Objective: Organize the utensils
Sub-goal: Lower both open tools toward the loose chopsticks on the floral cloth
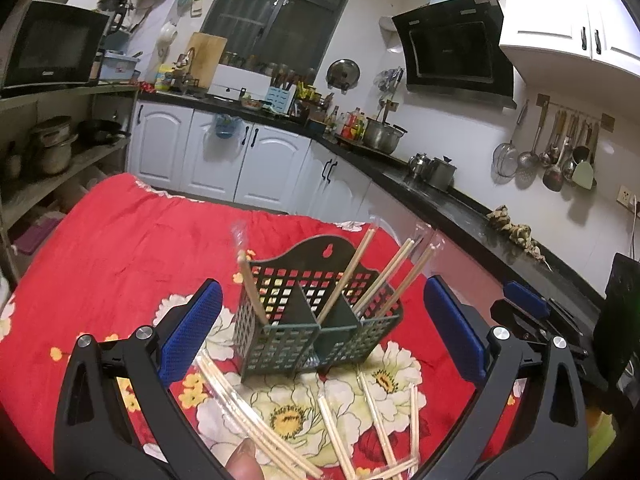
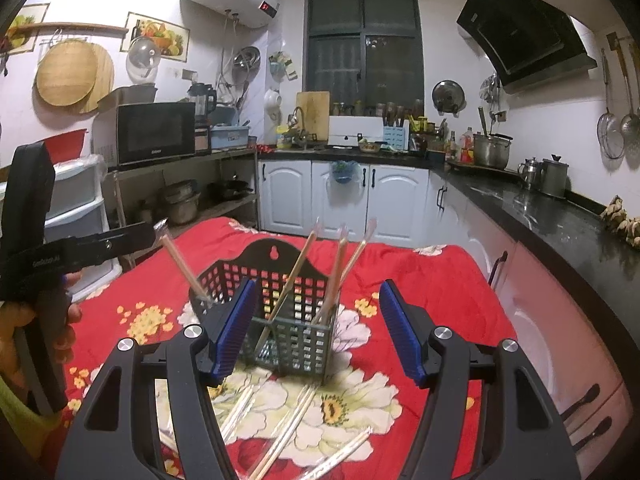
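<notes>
A dark green slotted utensil basket (image 1: 320,320) stands on the red floral cloth (image 1: 120,248), with several wrapped chopstick pairs (image 1: 348,280) leaning upright in its compartments. More wrapped chopsticks (image 1: 248,412) lie loose on the cloth in front of it. My left gripper (image 1: 320,332) is open and empty, its blue pads either side of the basket, nearer to me. In the right wrist view the basket (image 2: 292,320) sits between the open, empty right gripper (image 2: 320,328) pads, with loose chopsticks (image 2: 288,432) below. The right gripper also shows at the right edge of the left view (image 1: 524,300).
A black kitchen counter (image 1: 460,208) with pots runs along the right. White cabinets (image 2: 344,196) stand behind the table. A shelf with a microwave (image 2: 156,132) is at the left. Plastic drawers (image 2: 76,200) stand near the table's left edge.
</notes>
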The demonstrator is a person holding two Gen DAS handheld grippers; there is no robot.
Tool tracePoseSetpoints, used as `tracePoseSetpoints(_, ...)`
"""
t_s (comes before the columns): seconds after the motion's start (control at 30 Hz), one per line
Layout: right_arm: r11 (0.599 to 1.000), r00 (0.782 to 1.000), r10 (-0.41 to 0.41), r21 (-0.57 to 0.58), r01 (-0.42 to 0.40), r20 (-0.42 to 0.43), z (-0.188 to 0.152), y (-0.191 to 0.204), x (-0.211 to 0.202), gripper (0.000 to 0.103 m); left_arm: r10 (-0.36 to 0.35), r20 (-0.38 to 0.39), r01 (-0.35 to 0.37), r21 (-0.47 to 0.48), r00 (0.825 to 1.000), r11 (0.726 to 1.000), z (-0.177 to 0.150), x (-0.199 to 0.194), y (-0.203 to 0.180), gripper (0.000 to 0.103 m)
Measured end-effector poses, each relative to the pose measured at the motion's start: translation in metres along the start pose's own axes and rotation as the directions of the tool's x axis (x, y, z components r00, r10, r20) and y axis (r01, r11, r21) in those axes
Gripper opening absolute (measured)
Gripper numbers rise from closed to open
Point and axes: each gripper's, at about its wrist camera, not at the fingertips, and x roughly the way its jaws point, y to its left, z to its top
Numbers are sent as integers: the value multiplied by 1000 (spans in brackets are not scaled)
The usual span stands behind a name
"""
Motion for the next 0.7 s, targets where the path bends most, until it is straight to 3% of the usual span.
tracePoseSetpoints(0.7, 998, 990, 68, -9, -69, -127, -40, 30, 12, 62, 93, -71, -98, -72, 993, 993, -28, -10, 44, 93)
